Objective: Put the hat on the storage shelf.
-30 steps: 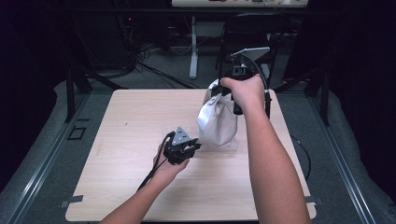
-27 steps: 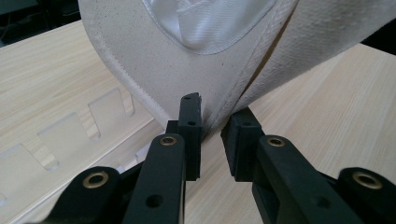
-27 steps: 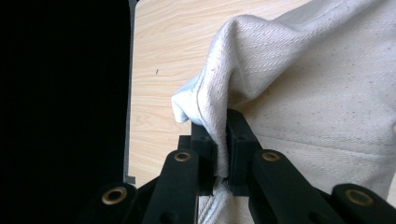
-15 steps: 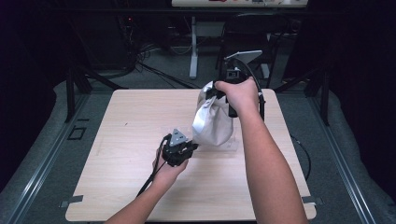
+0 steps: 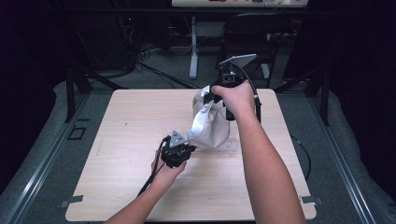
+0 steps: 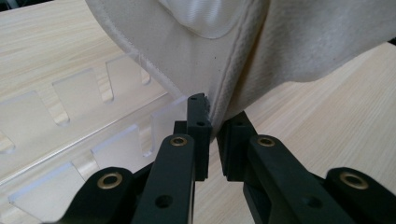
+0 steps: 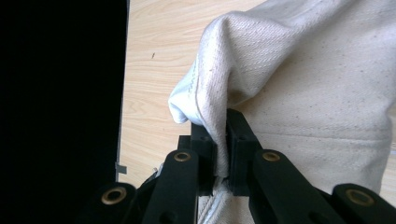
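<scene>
Bag (image 5: pixel 211 127) at frame centre was pinched by both grippers, left (image 6: pixel 212 128) having just closed on its hem, right (image 7: pixel 220 140) on its top fold; spreading the mouth looked next.

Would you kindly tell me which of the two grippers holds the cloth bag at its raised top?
The right gripper: it pinches the cloth bag up high, while the left gripper clamps its lower edge near the table.

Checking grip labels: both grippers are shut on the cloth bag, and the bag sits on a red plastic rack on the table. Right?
Nearly. The rack is clear plastic, not red, as the left gripper view shows. The left gripper and right gripper are both shut on the cloth bag.
</scene>
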